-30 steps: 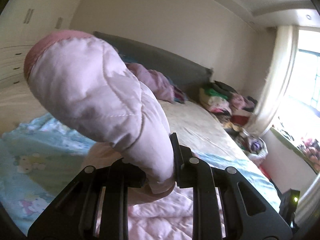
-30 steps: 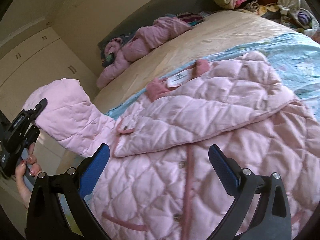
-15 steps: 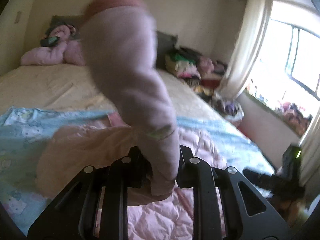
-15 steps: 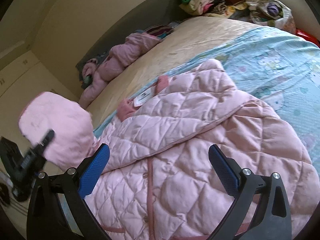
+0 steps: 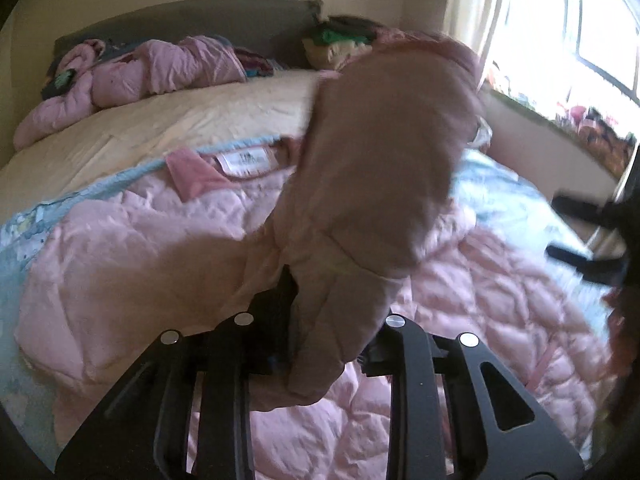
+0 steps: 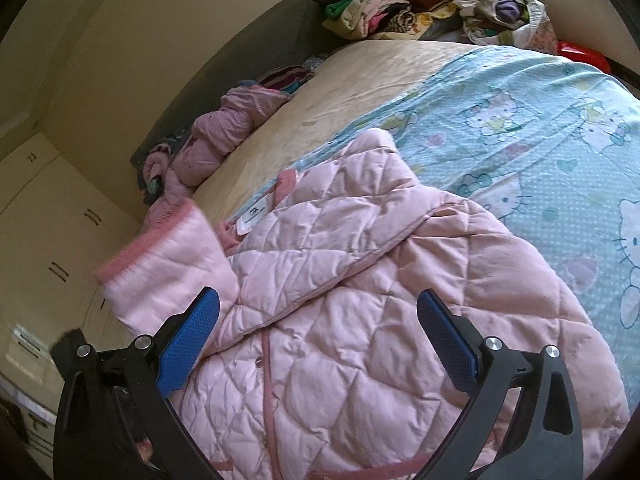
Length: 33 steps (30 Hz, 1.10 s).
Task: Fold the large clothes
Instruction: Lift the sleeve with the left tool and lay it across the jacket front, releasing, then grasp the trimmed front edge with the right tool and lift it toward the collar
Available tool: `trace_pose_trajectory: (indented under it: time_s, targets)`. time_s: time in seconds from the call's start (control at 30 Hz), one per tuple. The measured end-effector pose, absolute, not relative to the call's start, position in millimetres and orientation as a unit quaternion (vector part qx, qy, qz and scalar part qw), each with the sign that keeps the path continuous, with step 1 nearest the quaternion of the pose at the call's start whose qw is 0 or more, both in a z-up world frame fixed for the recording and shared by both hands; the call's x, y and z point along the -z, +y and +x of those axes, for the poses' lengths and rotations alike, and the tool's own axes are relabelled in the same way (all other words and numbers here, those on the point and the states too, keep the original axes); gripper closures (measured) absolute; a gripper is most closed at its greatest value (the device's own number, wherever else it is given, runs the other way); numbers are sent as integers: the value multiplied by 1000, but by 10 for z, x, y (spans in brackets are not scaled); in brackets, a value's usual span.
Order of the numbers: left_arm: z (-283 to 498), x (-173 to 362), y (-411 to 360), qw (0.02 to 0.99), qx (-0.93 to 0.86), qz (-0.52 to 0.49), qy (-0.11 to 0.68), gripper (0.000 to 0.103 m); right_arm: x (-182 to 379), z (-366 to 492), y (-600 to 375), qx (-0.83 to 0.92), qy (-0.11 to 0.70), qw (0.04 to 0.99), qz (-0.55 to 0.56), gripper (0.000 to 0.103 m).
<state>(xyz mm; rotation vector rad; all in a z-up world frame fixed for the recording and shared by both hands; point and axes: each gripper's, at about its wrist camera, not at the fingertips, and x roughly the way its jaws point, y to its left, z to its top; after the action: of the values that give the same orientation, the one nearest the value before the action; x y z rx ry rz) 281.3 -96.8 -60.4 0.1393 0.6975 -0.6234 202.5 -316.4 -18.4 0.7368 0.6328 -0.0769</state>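
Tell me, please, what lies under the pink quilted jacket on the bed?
The jacket lies on a blue cartoon-print blanket, which shows past its far edge and at its collar. Beyond that is the beige sheet. What is directly under the jacket's middle is covered.

From my left wrist view, the jacket [image 5: 460, 304] lies spread on the blanket [image 5: 24, 248] across the near half of the bed [image 5: 168, 120]. Its sleeve [image 5: 372, 168] stands up between the fingers of my left gripper [image 5: 332, 344], rising toward one o'clock. The collar label [image 5: 245, 160] sits at eleven o'clock from the gripper, beyond the sleeve's base. A second jacket [image 5: 160, 68] lies at ten o'clock against the headboard [image 5: 224, 12]. A heap of clothes [image 5: 340, 40] is at twelve, the window [image 5: 580, 28] at two. From my right gripper [image 6: 316, 336], the sleeve is at nine o'clock, the heap at one.
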Motion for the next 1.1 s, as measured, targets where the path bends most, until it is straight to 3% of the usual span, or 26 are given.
trace_pose_trajectory:
  time_s: [0.1, 0.17, 0.23, 0.27, 0.37, 0.43, 0.57, 1.1]
  targets:
    - [2753, 732, -1063, 888, 296, 101, 337, 81, 211, 1996, -3212, 41, 306, 880, 360, 4]
    - [2729, 776, -1092, 883, 299, 110, 345, 72, 231, 1988, -3239, 42, 309, 878, 363, 4]
    - [2692, 809, -1121, 874, 311, 105, 357, 45, 257, 1986, -3267, 44, 311, 875, 369, 4]
    - [2687, 820, -1121, 870, 317, 99, 365, 40, 268, 1986, -3281, 44, 313, 873, 371, 4]
    - [2597, 832, -1170, 866, 318, 101, 372, 36, 289, 2000, -3293, 39, 317, 868, 380, 4]
    - [2561, 807, -1181, 862, 328, 95, 375, 22, 283, 2006, -3277, 35, 318, 867, 381, 4]
    - [2531, 744, -1208, 858, 332, 103, 377, 11, 266, 2021, -3271, 29, 318, 867, 383, 4]
    - [2668, 172, -688, 868, 343, 11, 359, 9, 217, 2266, -3089, -15, 330, 860, 389, 4]
